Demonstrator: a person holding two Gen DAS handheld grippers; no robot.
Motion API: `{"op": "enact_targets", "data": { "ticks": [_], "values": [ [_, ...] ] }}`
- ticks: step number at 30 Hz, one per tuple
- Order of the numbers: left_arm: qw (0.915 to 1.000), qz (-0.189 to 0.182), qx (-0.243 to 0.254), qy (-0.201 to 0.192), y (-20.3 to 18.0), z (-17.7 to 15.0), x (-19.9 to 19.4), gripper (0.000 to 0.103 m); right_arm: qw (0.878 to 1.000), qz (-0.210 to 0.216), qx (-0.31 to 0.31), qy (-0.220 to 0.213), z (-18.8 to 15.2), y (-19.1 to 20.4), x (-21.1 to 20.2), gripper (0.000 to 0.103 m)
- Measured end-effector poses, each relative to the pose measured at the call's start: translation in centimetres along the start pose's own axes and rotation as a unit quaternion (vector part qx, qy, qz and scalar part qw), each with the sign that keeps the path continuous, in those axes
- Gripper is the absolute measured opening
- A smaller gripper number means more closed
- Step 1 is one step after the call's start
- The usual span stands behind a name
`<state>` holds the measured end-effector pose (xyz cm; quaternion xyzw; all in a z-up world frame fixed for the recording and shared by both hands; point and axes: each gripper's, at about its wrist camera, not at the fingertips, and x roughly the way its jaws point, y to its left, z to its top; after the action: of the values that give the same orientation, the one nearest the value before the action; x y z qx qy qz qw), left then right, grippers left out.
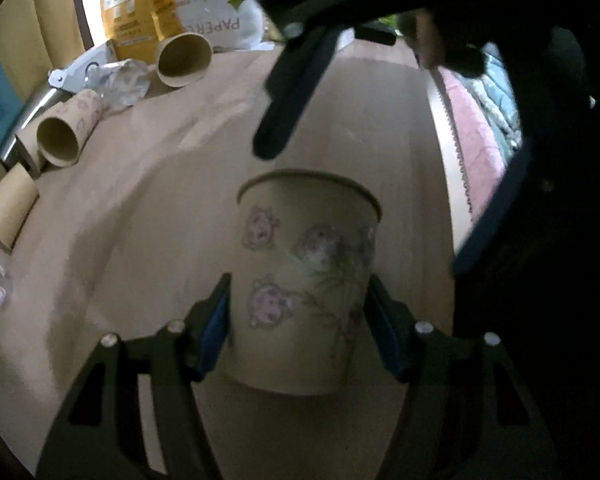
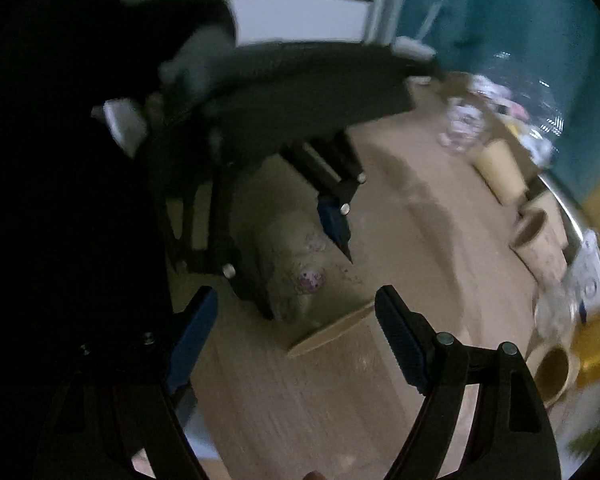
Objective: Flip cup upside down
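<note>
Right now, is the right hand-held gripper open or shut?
Open. The right hand-held gripper has its jaws spread wide with nothing between them, above the rim of the floral paper cup.

A cream paper cup (image 1: 306,276) printed with pink flowers and thin grey stems stands in the lower centre of the left wrist view. Its rolled rim is uppermost and its narrower base sits low, between two blue pads that touch its sides. In the right wrist view it appears blurred, mid-frame.
</note>
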<state>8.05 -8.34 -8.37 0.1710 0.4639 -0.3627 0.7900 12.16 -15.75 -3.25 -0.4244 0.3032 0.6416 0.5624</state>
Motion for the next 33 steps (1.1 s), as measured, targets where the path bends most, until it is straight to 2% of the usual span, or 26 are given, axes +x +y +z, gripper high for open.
{"op": "enact_targets", "data": {
  "ticks": [3, 6, 10, 16, 18, 25, 27, 31, 33],
  "values": [
    [0.9999, -0.006, -0.009, -0.010, 0.3, -0.6, -0.6, 0.066, 1.000, 0.003, -0.019, 0.009, 0.7, -0.3, 0.5, 0.083],
    [0.9992, -0.010, -0.028, -0.026, 0.9, -1.2, -1.2, 0.081, 0.999, -0.004, -0.043, 0.022, 1.5, -0.1, 1.0, 0.083],
    [0.9972, -0.022, -0.054, -0.047, 1.5, -2.4, -2.5, 0.081, 0.995, -0.008, -0.085, 0.051, 3.3, 1.0, 1.9, 0.083],
    [0.9922, -0.008, -0.100, -0.074, 2.1, -5.4, -4.8, 0.081, 0.985, -0.007, -0.143, 0.099, 5.7, 1.2, 4.8, 0.083],
    [0.9889, 0.007, -0.122, -0.084, 2.2, -6.6, -5.8, 0.081, 0.979, -0.006, -0.168, 0.115, 6.7, 1.4, 5.9, 0.083],
    [0.9771, 0.036, -0.180, -0.107, 2.0, -10.9, -8.1, 0.081, 0.950, 0.032, -0.232, 0.207, 8.8, 2.6, 10.4, 0.073],
    [0.9728, 0.042, -0.196, -0.116, 2.2, -12.2, -8.6, 0.081, 0.943, 0.039, -0.234, 0.231, 9.0, 2.7, 11.6, 0.060],
    [0.9649, 0.052, -0.222, -0.131, 2.4, -13.7, -9.2, 0.081, 0.939, 0.032, -0.237, 0.248, 9.1, 2.6, 12.7, 0.058],
    [0.9609, 0.054, -0.232, -0.141, 2.0, -14.7, -9.9, 0.081, 0.940, 0.021, -0.232, 0.248, 9.3, 2.2, 12.7, 0.057]
  ]
}}
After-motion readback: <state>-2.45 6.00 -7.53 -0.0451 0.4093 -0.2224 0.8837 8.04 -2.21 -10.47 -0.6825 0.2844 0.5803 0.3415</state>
